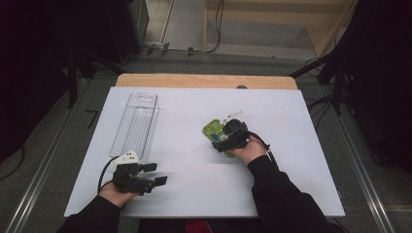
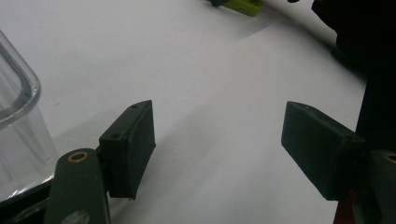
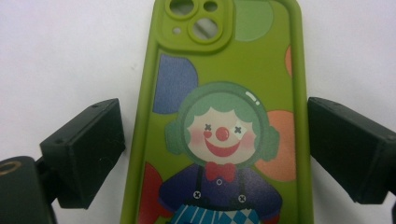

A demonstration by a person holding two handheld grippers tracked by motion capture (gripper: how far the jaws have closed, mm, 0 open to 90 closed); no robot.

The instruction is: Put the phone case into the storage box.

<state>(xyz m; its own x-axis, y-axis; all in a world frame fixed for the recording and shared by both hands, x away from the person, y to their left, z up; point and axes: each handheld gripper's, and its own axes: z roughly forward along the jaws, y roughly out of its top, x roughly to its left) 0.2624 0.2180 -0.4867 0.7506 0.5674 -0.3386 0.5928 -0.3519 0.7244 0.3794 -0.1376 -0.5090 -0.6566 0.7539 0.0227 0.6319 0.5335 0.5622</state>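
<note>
1. Right gripper (image 3: 215,154): fingers (image 3: 84,151) spread, one on each long side of the phone case (image 3: 219,116). A narrow strip of white shows between the left finger and the case edge; the right finger stands just beside the other edge. No pinch made yet, as far as the right gripper view shows.
2. Phone case: green, printed with a clown figure, camera cut-outs at the far end. Lies flat on the tabletop (image 1: 194,165), right of the middle, seen in the high view under the right gripper (image 1: 232,137) as a green shape (image 1: 212,129).
3. Left gripper (image 1: 154,174): fingers (image 2: 128,147) spread, nothing between them, bare tabletop beneath. Held near the front left edge of the tabletop, well apart from the phone case.
4. Clear bin (image 1: 136,124): long, transparent, empty as far as can be told. Stands on the left half of the tabletop, its near end just beside the left gripper; its rounded corner shows in the left gripper view (image 2: 18,116).
5. Progress, judged: early. The case is framed for a grasp but not gripped or lifted. Left to do: close on it, raise it, and carry it, probably to the clear bin.
</note>
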